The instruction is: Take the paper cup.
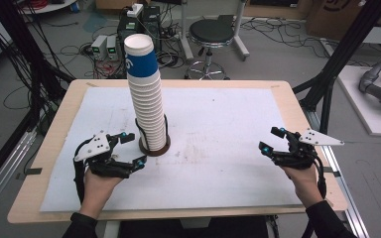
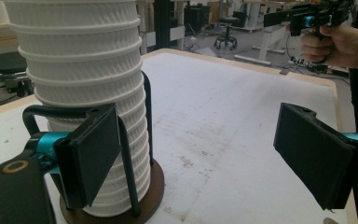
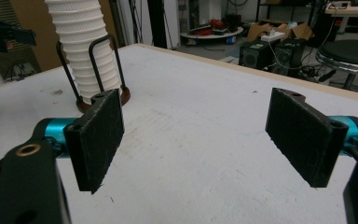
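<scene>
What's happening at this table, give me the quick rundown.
A person sits at the table with a two-jaw gripper in each hand. A tall stack of white paper cups, the top one with a blue band, stands in a dark wire holder left of centre. The left gripper is close beside the holder's base, jaws open, gripping nothing. The right gripper hovers over the bare right side of the table, jaws also open and empty. No cup has been lifted off yet.

A: Ribbed white paper cups (image 1: 149, 111), matt, and the top cup (image 1: 140, 57) wears a smooth blue band.

B: Their holder (image 2: 137, 177) looks like dark wire on a brown base; the table (image 1: 54, 129) is pale wood under a scuffed, stained white sheet (image 1: 228, 124).
</scene>
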